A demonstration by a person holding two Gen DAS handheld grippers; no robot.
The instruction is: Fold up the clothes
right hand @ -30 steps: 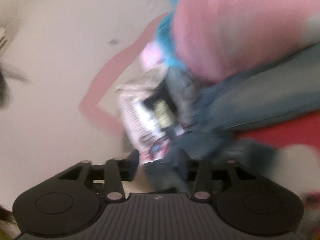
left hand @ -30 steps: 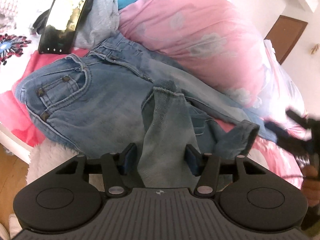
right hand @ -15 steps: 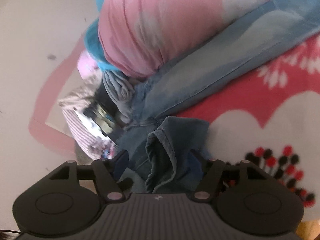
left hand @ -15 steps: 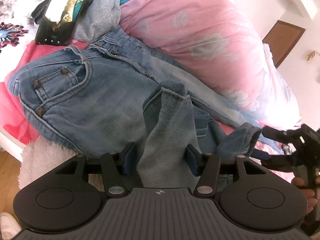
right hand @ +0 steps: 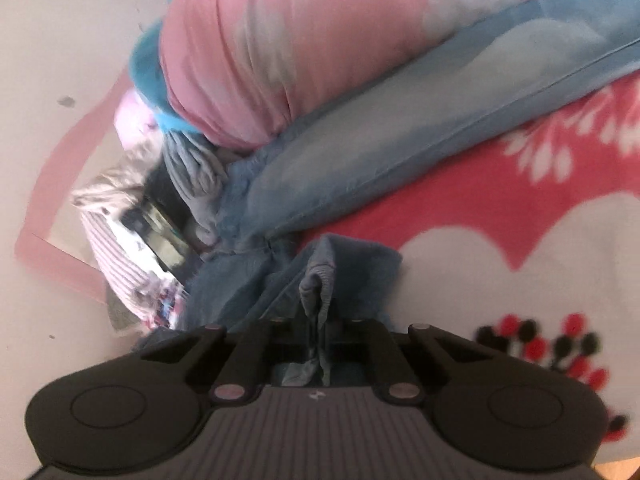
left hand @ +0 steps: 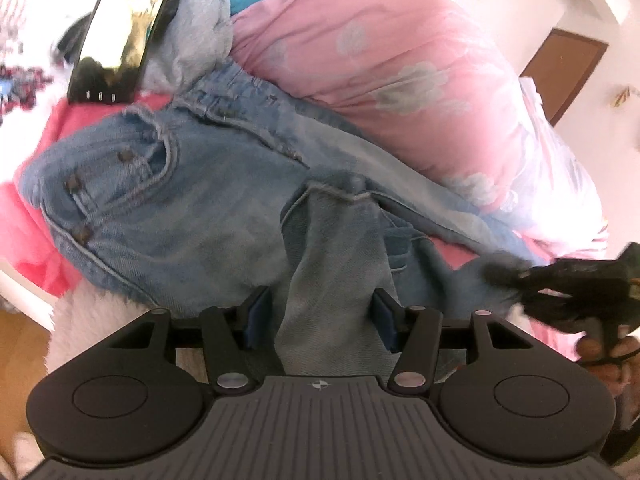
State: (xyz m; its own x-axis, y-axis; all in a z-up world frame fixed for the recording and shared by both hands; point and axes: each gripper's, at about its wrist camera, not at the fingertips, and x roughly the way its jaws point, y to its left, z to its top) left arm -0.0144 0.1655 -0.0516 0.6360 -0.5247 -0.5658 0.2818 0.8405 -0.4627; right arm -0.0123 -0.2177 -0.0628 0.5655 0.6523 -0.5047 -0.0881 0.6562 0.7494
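The right claw (right hand: 318, 334) has just clenched on a hem of the jeans (left hand: 192, 208). The left claw (left hand: 320, 312) grasps the other leg end, apparently so both hems can be carried together for the fold.

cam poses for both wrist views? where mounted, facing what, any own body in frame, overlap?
Left wrist: on the left gripper, looking down along its fingers at jeans before a pink duvet; the right gripper and hand show at right.
Right wrist: on the right gripper, shut on a jeans hem, facing the same duvet; no body visible.
Shared: jeans, duvet, phone.
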